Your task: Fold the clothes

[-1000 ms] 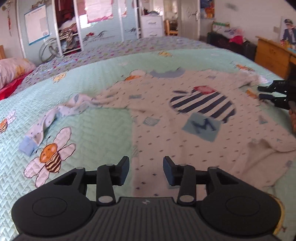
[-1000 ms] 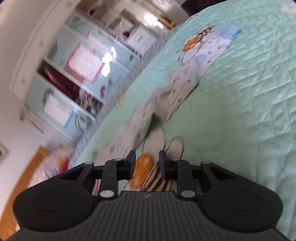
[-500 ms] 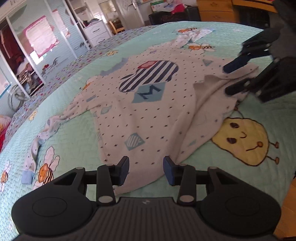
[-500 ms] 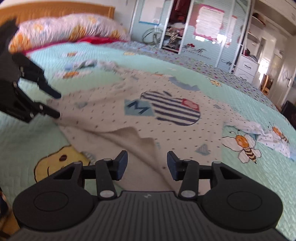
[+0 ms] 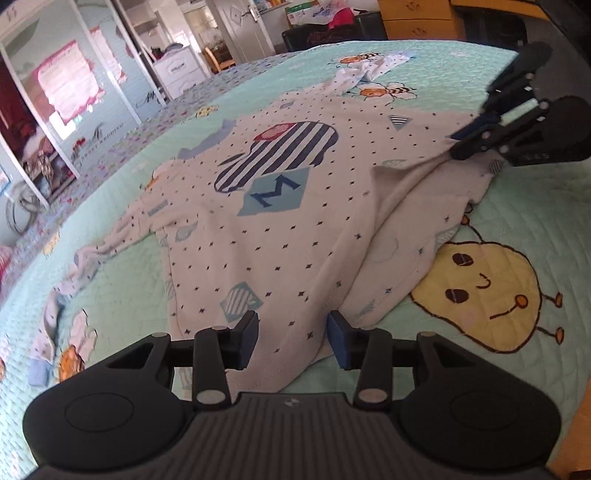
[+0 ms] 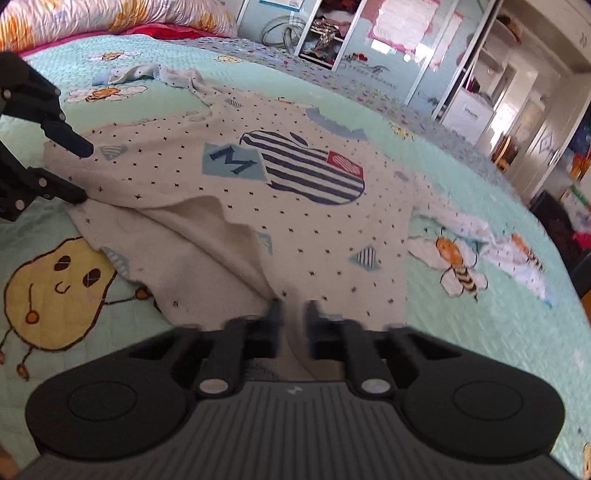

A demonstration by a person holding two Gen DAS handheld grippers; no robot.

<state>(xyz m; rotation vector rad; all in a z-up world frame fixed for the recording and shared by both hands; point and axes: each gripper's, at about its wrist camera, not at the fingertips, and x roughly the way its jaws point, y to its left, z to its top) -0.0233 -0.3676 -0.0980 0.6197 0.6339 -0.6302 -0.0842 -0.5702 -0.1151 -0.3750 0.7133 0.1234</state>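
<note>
1. Shirt (image 5: 280,236) lay face up on the bed (image 5: 491,206), white with small dark dots, a striped patch and a blue "M" diamond; its hem pointed toward us.
2. We saw one hem corner turned over, showing the plain inside (image 5: 417,206) beside a yellow cartoon figure (image 5: 480,291) on the quilt.
3. Our left claw (image 5: 291,341) was spread, its blue pads on either side of the near hem corner, the cloth between them but not pinched.
4. Our right claw (image 6: 293,317) was narrowed around the opposite hem corner; the view was blurred there, so we cannot tell whether it gripped the cloth.
5. From the left wrist we saw the right claw (image 5: 469,138) at the far hem edge, where the cloth rose toward its tips.
6. One sleeve (image 5: 92,258) trailed off to the left; the other (image 6: 491,240) lay crumpled beside a printed bee (image 6: 458,266).
7. Wardrobes (image 6: 391,40) and a pillow (image 6: 110,14) stood beyond the bed.
</note>
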